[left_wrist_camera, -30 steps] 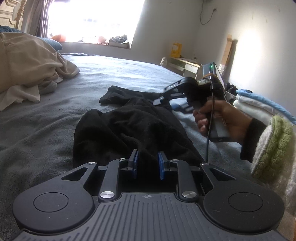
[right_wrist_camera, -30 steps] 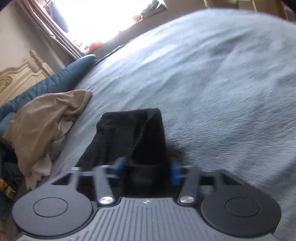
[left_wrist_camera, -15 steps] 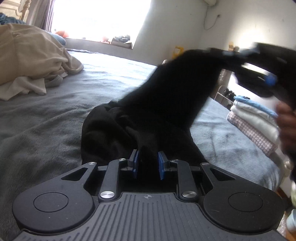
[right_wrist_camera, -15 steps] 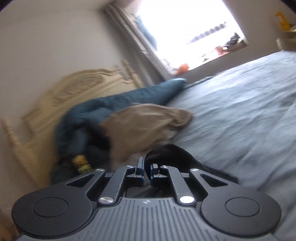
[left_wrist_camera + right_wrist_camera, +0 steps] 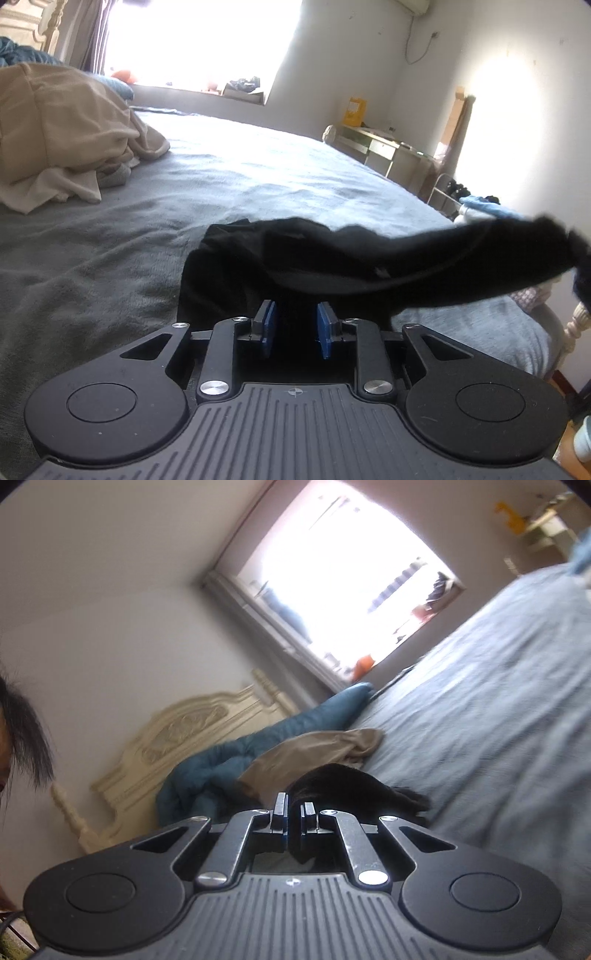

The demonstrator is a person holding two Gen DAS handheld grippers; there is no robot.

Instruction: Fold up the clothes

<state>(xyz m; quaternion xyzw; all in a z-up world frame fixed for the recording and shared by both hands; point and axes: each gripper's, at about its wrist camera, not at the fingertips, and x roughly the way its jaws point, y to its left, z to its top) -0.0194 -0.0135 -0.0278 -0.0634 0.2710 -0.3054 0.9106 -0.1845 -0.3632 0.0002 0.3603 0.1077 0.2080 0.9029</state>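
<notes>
Risks first. The black garment [image 5: 280,266] is held at two places and stretched between them, near end bunched on the grey bed [image 5: 110,266], far end lifted off toward the right of the left wrist view. I judge the main hazard to be slip at either grip: if I pull the lifted end farther, tension may drag cloth out of the left gripper [image 5: 294,326], whose grip is not tight. Second hazard: the lifted band looks twisted and blurred, so laid down as is it could land creased or crooked, spoiling the fold. Third: the tan clothes pile [image 5: 62,133] lies on the bed beyond the garment, to the left; a wide swing could carry black cloth onto it.

Jaws. Left gripper: blue pads stand partly apart with dark fabric filling the gap between them; its jaws have just been opening a little. I read it as holding a thick bunch of the garment, pads against cloth, though the contact line itself is dark and hard to see.

Right gripper [image 5: 293,818]: jaws nearly together, only a thin slot left, having just been closing onto a fold of the black garment, which spills forward over the pads.

Garment location: on the bed, nearer to me than the tan pile, partly airborne between both grippers.
</notes>
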